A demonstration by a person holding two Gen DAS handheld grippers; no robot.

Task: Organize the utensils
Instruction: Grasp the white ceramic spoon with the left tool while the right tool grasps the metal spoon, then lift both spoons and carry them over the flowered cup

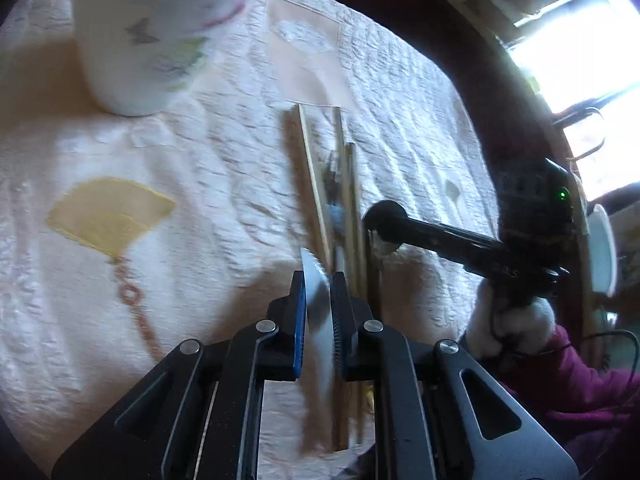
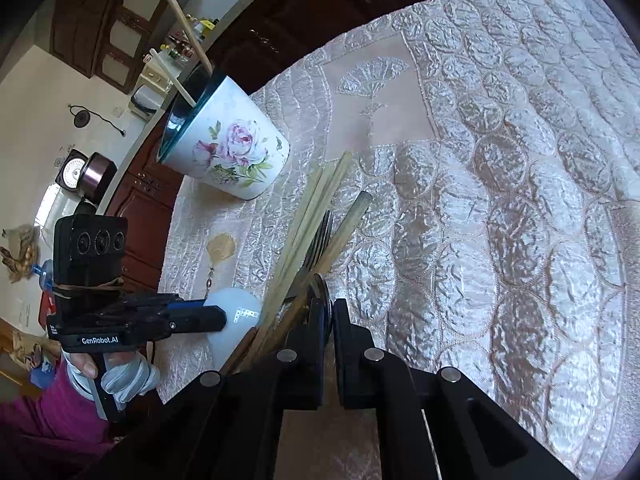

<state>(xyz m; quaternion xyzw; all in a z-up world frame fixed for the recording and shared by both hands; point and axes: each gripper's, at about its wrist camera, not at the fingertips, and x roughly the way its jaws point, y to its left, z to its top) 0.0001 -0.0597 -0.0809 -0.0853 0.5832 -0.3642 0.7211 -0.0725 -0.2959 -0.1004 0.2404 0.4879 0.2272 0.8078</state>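
Note:
A white flowered cup stands on the quilted tablecloth and holds two chopsticks; it also shows in the left wrist view at top left. Several chopsticks and a fork lie in a pile beside it. My left gripper is shut on a white spoon, edge-on between its pads; the spoon bowl shows in the right wrist view. My right gripper is shut on a metal utensil at the pile's near end; it also shows in the left wrist view.
The pale quilted tablecloth covers the table, with a yellow fan patch. Dark wooden cabinets stand behind the table's far edge. A white dish sits beyond the right edge.

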